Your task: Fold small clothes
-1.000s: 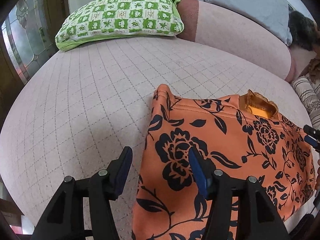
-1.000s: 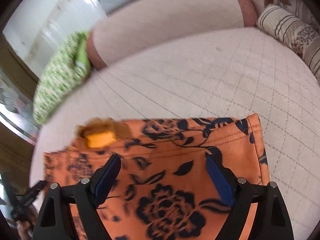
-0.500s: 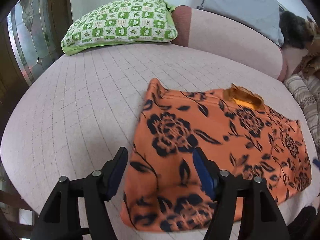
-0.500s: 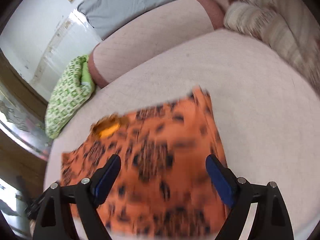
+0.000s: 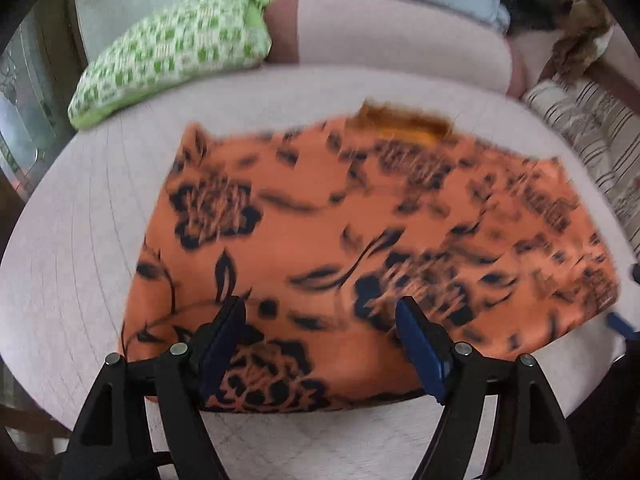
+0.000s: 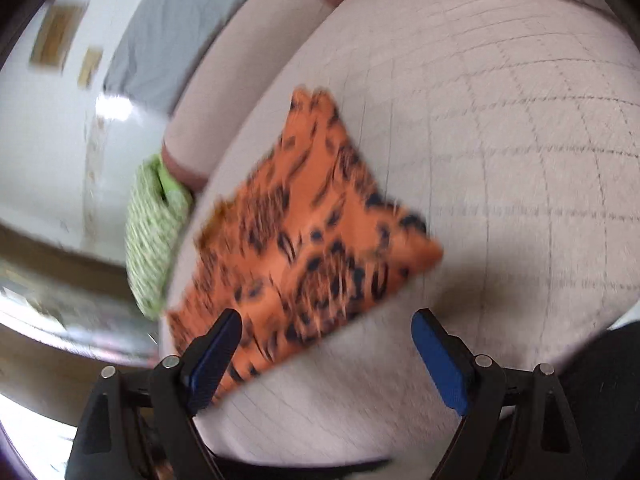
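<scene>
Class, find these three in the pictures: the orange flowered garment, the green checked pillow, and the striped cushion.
orange flowered garment (image 5: 328, 216), left wrist view, middle of the cloth.
green checked pillow (image 5: 176, 52), left wrist view, middle of its top face.
striped cushion (image 5: 592, 136), left wrist view, its striped top.

The left wrist camera looks steeply down along its fingers, close above the near edge of the orange floral garment (image 5: 360, 240) on the bed (image 5: 80, 240). The right wrist camera is rolled and looks less steeply from the garment's side. Both views share the garment and the green pillow (image 5: 172, 56).
</scene>
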The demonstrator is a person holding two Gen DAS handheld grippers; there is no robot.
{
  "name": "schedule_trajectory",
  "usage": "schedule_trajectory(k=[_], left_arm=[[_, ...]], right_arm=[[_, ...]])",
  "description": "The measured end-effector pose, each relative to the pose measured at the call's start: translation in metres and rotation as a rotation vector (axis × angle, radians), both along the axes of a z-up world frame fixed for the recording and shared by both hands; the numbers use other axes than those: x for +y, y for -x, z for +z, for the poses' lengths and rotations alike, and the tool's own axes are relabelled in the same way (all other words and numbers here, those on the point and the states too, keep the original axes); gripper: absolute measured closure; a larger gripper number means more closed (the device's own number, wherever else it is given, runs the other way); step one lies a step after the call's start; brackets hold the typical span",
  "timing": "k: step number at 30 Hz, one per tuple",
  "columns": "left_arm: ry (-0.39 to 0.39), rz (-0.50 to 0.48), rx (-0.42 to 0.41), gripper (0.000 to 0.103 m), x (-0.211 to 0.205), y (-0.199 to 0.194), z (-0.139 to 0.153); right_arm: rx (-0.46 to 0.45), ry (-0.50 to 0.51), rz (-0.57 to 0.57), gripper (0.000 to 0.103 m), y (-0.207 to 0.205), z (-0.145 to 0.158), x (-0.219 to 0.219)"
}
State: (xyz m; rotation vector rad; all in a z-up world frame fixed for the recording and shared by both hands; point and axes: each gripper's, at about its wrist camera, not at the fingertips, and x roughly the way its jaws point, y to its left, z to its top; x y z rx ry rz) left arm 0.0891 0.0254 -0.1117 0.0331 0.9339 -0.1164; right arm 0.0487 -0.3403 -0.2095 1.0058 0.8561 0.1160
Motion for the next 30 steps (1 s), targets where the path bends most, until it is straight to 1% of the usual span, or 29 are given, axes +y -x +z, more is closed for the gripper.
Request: schedule_trajectory(k=[2, 3, 4, 7, 9, 10, 11, 12, 13, 14, 15, 16, 17, 18, 19, 20, 22, 23, 24, 26, 27, 29, 30], left_arm=[[0.017, -0.012, -0.046, 0.025, -0.006, 0.001, 0.014], [0.02, -0.021, -0.068, 0.024, -0.011, 0.0, 0.019], [0.014, -0.027, -0.071, 0.02, -0.017, -0.003, 0.019], [-0.016, -0.039, -0.02, 0.02, -0.03, -0.017, 0.001], [-0.055, -0.047, 0.019, 0.02, -0.039, -0.021, -0.011], [-0.055, -0.052, 0.004, 0.02, -0.042, -0.02, -0.009], [-0.042, -0.056, -0.029, 0.02, -0.043, -0.017, -0.005], [-0.025, -0.063, -0.071, 0.02, -0.045, -0.014, 0.0], [-0.017, -0.075, -0.1, 0.02, -0.048, -0.013, 0.004], [-0.022, -0.082, -0.108, 0.02, -0.052, -0.013, 0.005], [-0.046, -0.087, -0.092, 0.02, -0.055, -0.016, 0.0], [-0.072, -0.091, -0.061, 0.02, -0.058, -0.021, -0.007], [-0.084, -0.094, -0.038, 0.02, -0.059, -0.024, -0.013], [-0.083, -0.09, -0.033, 0.02, -0.057, -0.024, -0.015], [-0.075, -0.084, -0.043, 0.02, -0.055, -0.023, -0.013], [-0.062, -0.074, -0.071, 0.02, -0.052, -0.021, -0.008], [-0.041, -0.076, -0.112, 0.02, -0.05, -0.022, -0.001], [-0.036, -0.081, -0.117, 0.02, -0.05, -0.024, 0.0], [-0.038, -0.082, -0.113, 0.02, -0.05, -0.028, 0.0], [-0.039, -0.072, -0.096, 0.02, -0.048, -0.034, -0.009], [-0.036, -0.065, -0.065, 0.02, -0.046, -0.04, -0.017], [-0.02, -0.054, -0.024, 0.02, -0.043, -0.047, -0.027], [-0.007, -0.047, -0.036, 0.02, -0.041, -0.046, -0.029]], right_arm=[[0.018, -0.074, -0.043, 0.014, -0.006, -0.007, -0.011], [0.02, -0.097, -0.053, 0.014, -0.008, -0.01, -0.014], [0.025, -0.117, -0.066, 0.014, -0.011, -0.013, -0.016], [0.024, -0.166, -0.09, 0.014, -0.015, -0.018, -0.021], [0.017, -0.182, -0.109, 0.014, -0.018, -0.02, -0.026], [0.012, -0.199, -0.124, 0.016, -0.018, -0.02, -0.029], [0.002, -0.21, -0.139, 0.028, -0.017, -0.02, -0.032], [-0.01, -0.198, -0.141, 0.05, -0.018, -0.018, -0.033], [-0.018, -0.171, -0.128, 0.066, -0.021, -0.016, -0.033], [-0.006, -0.139, -0.116, 0.084, -0.023, -0.016, -0.032], [0.018, -0.1, -0.094, 0.088, -0.026, -0.017, -0.029], [0.05, -0.029, -0.081, 0.088, -0.027, -0.018, -0.025], [0.062, 0.009, -0.074, 0.089, -0.024, -0.018, -0.026], [0.08, 0.046, -0.062, 0.088, -0.022, -0.02, -0.025], [0.089, 0.054, -0.053, 0.088, -0.02, -0.022, -0.026], [0.09, 0.059, -0.037, 0.082, -0.02, -0.021, -0.027], [0.069, 0.098, -0.035, 0.059, -0.015, -0.009, -0.028], [0.063, 0.132, -0.032, 0.03, -0.014, -0.002, -0.029], [0.043, 0.164, -0.036, 0.025, -0.011, 0.008, -0.032], [-0.01, 0.215, -0.075, 0.025, -0.011, 0.026, -0.039], [-0.048, 0.252, -0.079, 0.025, -0.019, 0.039, -0.043], [-0.095, 0.251, -0.021, 0.024, -0.047, 0.052, -0.045], [-0.092, 0.23, 0.041, 0.024, -0.075, 0.05, -0.045]])
